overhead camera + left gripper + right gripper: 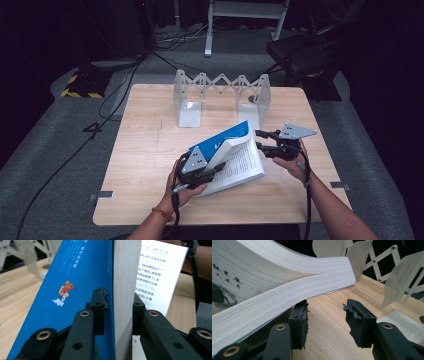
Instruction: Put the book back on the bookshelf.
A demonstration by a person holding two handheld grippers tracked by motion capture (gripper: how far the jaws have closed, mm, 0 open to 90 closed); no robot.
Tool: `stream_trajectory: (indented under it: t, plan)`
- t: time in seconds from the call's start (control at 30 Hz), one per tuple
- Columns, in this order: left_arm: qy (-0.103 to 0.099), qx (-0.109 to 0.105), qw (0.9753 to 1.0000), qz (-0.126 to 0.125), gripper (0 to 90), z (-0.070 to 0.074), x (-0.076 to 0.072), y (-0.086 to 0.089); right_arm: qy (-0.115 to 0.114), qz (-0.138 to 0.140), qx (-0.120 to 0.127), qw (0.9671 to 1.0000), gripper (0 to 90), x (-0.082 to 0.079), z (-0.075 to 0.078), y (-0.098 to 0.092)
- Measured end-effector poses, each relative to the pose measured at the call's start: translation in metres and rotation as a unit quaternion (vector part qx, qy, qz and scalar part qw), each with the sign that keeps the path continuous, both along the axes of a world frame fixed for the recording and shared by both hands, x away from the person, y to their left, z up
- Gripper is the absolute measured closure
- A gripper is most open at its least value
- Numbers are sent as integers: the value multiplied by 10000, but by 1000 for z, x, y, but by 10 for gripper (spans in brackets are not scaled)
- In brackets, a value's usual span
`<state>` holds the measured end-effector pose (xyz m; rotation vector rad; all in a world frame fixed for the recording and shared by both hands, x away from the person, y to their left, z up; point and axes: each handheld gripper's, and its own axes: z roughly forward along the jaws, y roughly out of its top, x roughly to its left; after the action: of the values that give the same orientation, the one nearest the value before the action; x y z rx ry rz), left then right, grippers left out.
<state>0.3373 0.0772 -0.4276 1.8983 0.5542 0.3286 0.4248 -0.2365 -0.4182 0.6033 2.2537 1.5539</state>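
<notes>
A person seated at a pale wooden worktop (150,150) works an open book (239,159) with a hand-held gripper in each hand, the volume lying near the middle of the worktop, slightly toward the person's right. Behind it, at the far edge, stands an expanding metal book rack (221,90), its plates spread and its slots vacant, which suggests the book is being closed so that it can be stood there.

The book rests on its lower block of pages while the blue cover (75,290) and a thick sheaf of leaves are raised on the left, tilted up and over toward the right-hand pages like a half-shut lid. That raised half is held by the left gripper (200,170): in the left gripper view its black fingers (98,307) are clamped on the sheaf, one pad against the blue cover and the other against the inner printed side, with the white page edges (125,290) running up between them. The grip sits at the open edge, away from the spine, probably to give leverage for swinging the cover down.

The right gripper (263,141) waits just beside the book's right edge. In the right gripper view its fingers (359,322) stand apart and hold nothing, bare wood showing between them, one pad close under the curving page block (287,295), seemingly placed to steady or receive the book.
</notes>
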Motion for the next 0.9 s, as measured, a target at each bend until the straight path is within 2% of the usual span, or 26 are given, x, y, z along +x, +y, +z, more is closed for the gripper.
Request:
stream_trajectory:
  t: [0.03,0.07,0.17,0.3,0.4,0.53,0.6,0.77,0.83,0.9]
  plan:
    - [-5,7,9999,-116,722,1,3,-5,11,-23,28,10000,546,1,0,-3]
    - [-17,-9,9999,-163,719,2,4,-9,-61,-81,-21,9999,546,0,2,-7]
    - [-46,4,9996,-273,713,4,7,-16,-78,-144,-25,9999,546,0,4,-14]
    - [-105,-64,9994,-316,707,5,5,-21,-76,-195,112,9997,546,-1,8,-23]
    - [-140,-178,9994,-253,706,5,0,-16,-133,-98,153,9997,545,-4,11,-22]
    - [-89,-285,9995,-114,697,8,-6,-4,-186,-14,311,9993,545,-7,17,-13]
    - [-119,-273,9995,-72,694,8,-8,-1,-257,40,365,9990,545,-9,21,-7]
    - [-201,-271,9994,115,690,9,-18,14,-248,180,517,9982,542,-12,28,5]
    - [-249,-194,9994,165,684,10,-21,18,-233,300,621,9973,534,-13,31,13]
    - [-207,-183,9994,225,663,9,-25,24,-249,452,620,9967,518,-15,34,22]
